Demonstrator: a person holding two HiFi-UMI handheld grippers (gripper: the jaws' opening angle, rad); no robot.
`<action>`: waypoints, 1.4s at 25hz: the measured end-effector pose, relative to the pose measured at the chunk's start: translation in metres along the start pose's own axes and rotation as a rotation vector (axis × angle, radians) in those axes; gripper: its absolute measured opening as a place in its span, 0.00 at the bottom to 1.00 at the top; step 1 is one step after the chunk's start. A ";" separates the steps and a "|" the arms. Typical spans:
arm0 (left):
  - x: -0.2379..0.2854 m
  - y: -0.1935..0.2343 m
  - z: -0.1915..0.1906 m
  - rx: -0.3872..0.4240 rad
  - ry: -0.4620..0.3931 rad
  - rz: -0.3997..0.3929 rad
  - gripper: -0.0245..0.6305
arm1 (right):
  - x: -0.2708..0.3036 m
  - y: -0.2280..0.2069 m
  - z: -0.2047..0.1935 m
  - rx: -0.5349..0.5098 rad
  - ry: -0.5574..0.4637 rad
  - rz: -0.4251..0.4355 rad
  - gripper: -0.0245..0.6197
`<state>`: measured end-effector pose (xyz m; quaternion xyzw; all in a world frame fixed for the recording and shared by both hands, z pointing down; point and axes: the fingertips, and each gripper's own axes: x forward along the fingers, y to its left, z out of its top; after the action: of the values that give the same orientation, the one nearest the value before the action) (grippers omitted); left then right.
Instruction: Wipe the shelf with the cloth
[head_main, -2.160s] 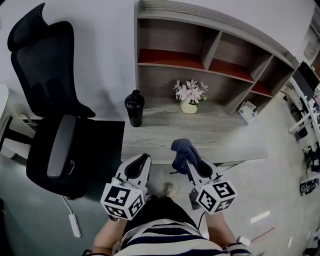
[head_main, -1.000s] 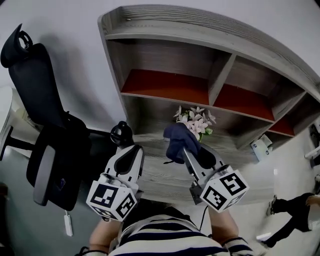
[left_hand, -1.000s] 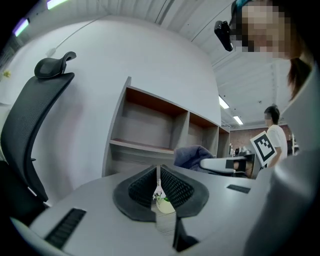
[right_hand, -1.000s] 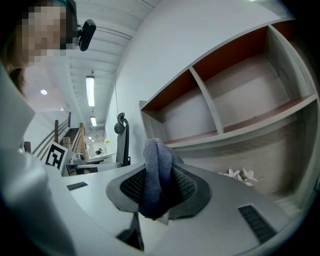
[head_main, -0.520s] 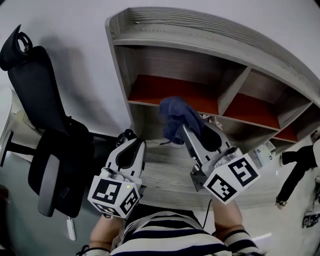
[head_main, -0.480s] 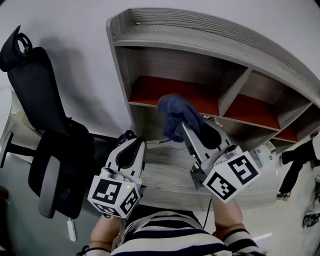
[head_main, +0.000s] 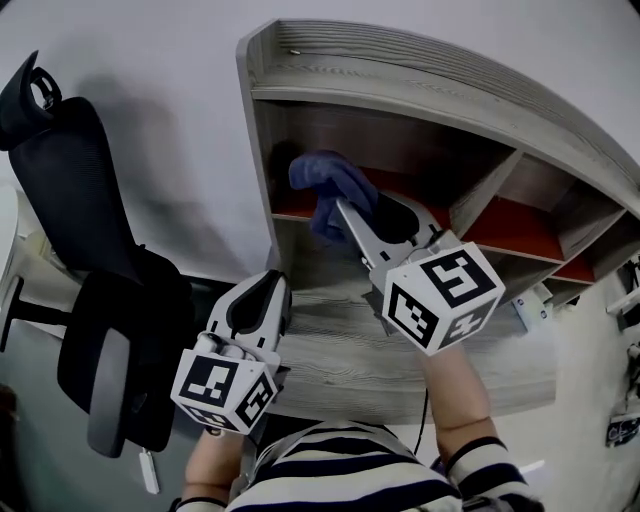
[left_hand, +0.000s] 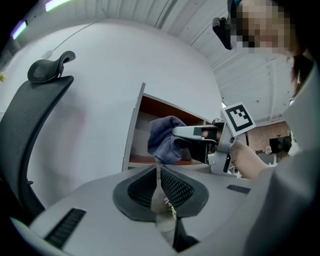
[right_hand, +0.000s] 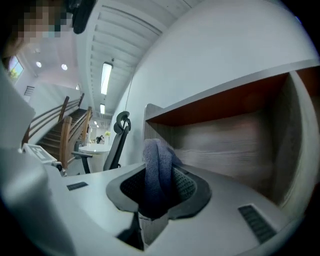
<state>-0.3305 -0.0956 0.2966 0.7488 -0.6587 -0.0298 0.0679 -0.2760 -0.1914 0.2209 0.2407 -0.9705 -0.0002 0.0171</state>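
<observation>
— What stands before you?
— A grey shelf above the worktop. My right tongs pinch the blue cloth at its upper left compartment.
— And the left tongs?
— Pressed together, empty, low near the worktop.

Head view is taken from overhead, faced steeply down and forward. The left claw, right claw, table, shelf and chair are all covered at mid range.

Left gripper view is taken from just behind the left claw, along its jaws and tilted upward. The shelf's left end, the chair and the right claw with the cloth are caught further off.

Right gripper view is taken along the right claw, very near the shelf, faced into a compartment. The chair is seen far off at left.

Shelf, chair and cloth are shared by all three views.
</observation>
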 end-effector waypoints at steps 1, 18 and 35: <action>0.000 0.003 0.000 -0.002 0.000 0.001 0.09 | 0.009 0.000 -0.002 -0.032 0.029 -0.004 0.20; 0.002 0.025 -0.010 -0.023 0.014 0.012 0.09 | 0.085 0.005 -0.061 -0.640 0.406 -0.037 0.20; 0.026 -0.006 -0.017 -0.026 0.034 -0.098 0.09 | 0.044 -0.052 -0.076 -0.739 0.521 -0.213 0.19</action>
<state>-0.3192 -0.1200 0.3143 0.7794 -0.6197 -0.0290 0.0873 -0.2882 -0.2571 0.2976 0.3086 -0.8386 -0.2872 0.3449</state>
